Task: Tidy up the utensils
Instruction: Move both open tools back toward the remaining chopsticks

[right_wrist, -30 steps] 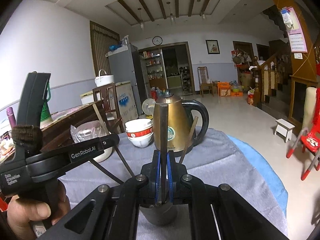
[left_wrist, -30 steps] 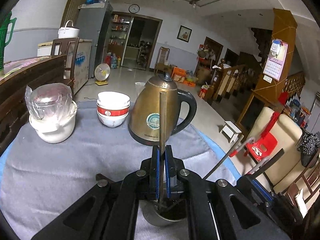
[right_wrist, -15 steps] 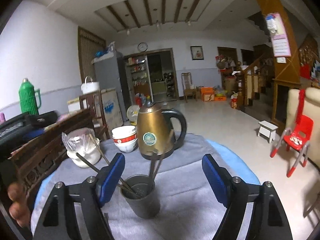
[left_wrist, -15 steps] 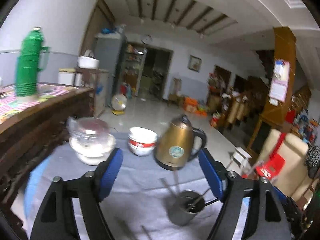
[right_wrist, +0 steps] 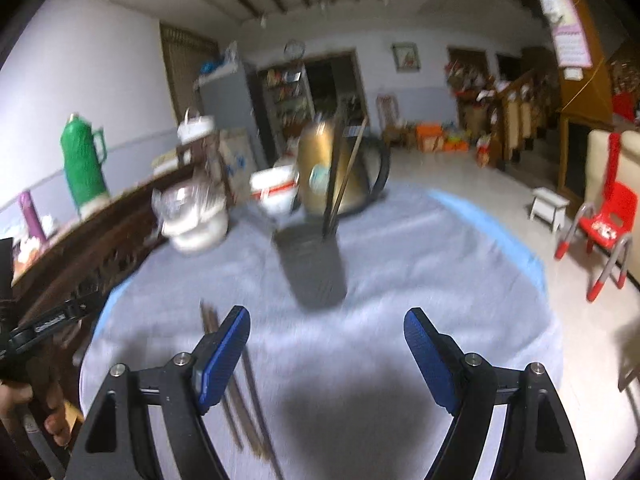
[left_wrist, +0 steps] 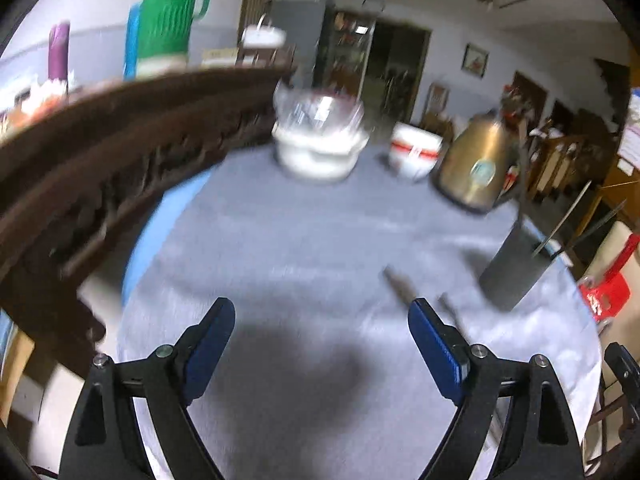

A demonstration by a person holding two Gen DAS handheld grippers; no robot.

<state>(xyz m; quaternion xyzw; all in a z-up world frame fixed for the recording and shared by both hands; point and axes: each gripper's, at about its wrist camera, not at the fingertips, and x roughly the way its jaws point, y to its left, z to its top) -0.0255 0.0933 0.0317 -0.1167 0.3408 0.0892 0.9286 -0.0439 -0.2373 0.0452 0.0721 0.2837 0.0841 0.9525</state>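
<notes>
Listing stock: my left gripper (left_wrist: 322, 354) and right gripper (right_wrist: 326, 356) both spread wide, jaws just opened, nothing between them; dark cylindrical utensil holder (right_wrist: 310, 268) stands mid-table on the grey cloth (right_wrist: 420, 280), several sticks upright in it. Loose brown chopsticks (right_wrist: 240, 392) lie near-left by my right gripper's left finger. Risk, as I judge it: hasty, blurred reaching could tip the holder or scatter the loose sticks.

left gripper (left_wrist: 322, 330) jaws just opened wide, empty, right gripper (right_wrist: 326, 338) likewise
</notes>
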